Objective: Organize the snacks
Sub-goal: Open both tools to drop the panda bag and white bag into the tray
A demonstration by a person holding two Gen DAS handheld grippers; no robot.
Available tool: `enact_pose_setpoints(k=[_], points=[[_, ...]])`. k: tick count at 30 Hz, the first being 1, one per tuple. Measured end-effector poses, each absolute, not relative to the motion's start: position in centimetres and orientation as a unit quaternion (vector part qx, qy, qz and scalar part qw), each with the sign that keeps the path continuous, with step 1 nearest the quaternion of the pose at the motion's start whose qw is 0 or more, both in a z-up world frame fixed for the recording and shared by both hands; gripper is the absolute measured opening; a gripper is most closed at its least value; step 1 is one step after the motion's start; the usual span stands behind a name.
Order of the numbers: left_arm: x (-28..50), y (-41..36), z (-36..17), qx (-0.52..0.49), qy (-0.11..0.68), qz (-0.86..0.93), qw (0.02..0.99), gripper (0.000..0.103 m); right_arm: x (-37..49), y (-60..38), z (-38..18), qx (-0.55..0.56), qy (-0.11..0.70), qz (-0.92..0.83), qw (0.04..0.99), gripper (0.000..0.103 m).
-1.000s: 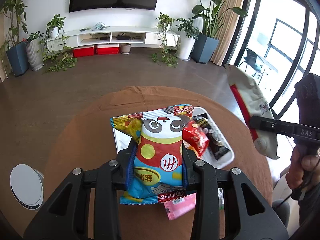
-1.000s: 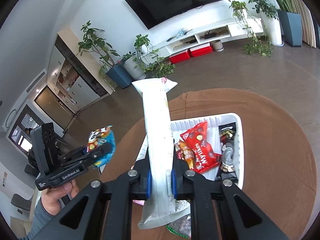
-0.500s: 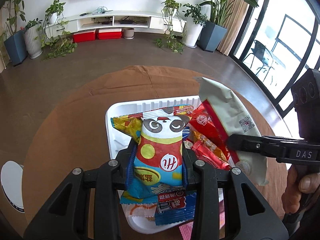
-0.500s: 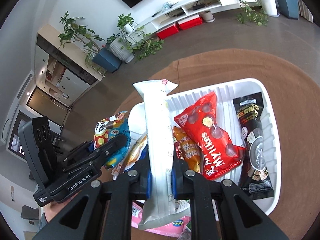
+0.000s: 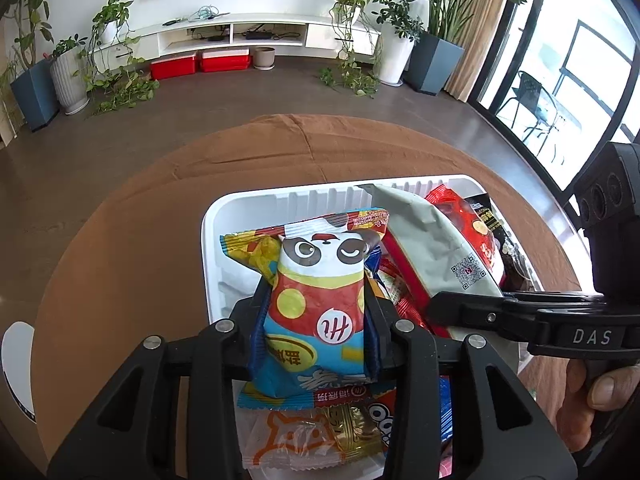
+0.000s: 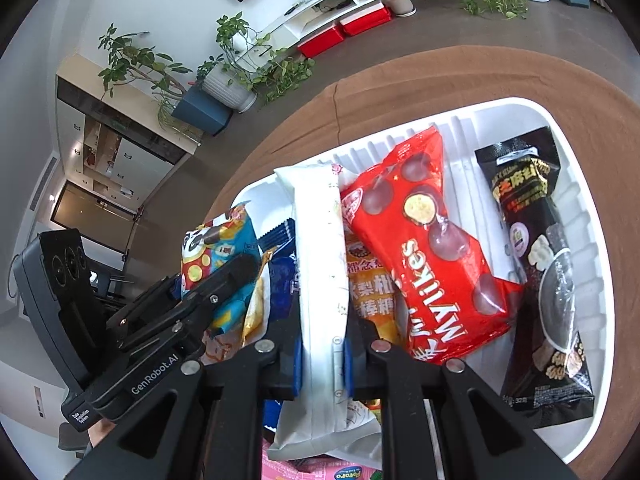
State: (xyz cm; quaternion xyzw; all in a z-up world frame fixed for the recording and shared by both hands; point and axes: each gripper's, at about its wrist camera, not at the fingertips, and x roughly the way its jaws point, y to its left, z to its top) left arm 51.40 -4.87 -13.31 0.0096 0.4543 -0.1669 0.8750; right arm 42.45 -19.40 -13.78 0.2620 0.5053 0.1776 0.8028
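My left gripper (image 5: 316,312) is shut on a panda snack bag (image 5: 316,300), held just over the left part of the white tray (image 5: 280,200). My right gripper (image 6: 322,356) is shut on a long white snack bag (image 6: 320,260), held on edge over the tray's (image 6: 520,112) middle. In the left wrist view this white bag (image 5: 432,248) lies to the right of the panda bag. The tray holds a red Mylikes bag (image 6: 432,256), a black snack bar (image 6: 544,272), an orange packet (image 6: 368,284) and a blue packet (image 6: 280,276).
The tray sits on a round brown table (image 5: 140,220). A clear fox-print packet (image 5: 312,436) lies below the left gripper. A pink packet (image 6: 320,472) lies at the tray's near edge. A white round object (image 5: 16,368) stands off the table's left edge.
Both grippers have come down and forward over the tray with their bags. The white bag has swung from high at the right to beside the panda bag.
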Motion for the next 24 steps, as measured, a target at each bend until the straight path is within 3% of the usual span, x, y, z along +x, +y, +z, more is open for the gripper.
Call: enact_pose_setpoints(k=[7, 9, 14, 16, 24], points=[[52.4, -5.3, -13.9, 0.008, 0.458, -0.166, 0.873, 0.039, 42.8, -19.5, -14.3, 0.273, 0.502, 0.178, 0.801, 0.018], [51.9, -5.4, -13.8, 0.011, 0.459, -0.164, 0.873, 0.045, 42.7, -19.4, -14.0, 0.275, 0.502, 0.179, 0.800, 0.019], [52.1, -5.2, -13.8, 0.010, 0.461, -0.159, 0.873, 0.056, 42.8, -18.5, -13.2, 0.258, 0.499, 0.187, 0.806, 0.039], [52.1, -5.2, -13.7, 0.011, 0.460, -0.160, 0.873, 0.059, 42.7, -18.1, -12.8, 0.246, 0.496, 0.187, 0.812, 0.043], [51.4, -5.1, -13.1, 0.008, 0.453, -0.161, 0.877, 0.066, 42.3, -18.3, -11.7, 0.243, 0.486, 0.188, 0.819, 0.043]])
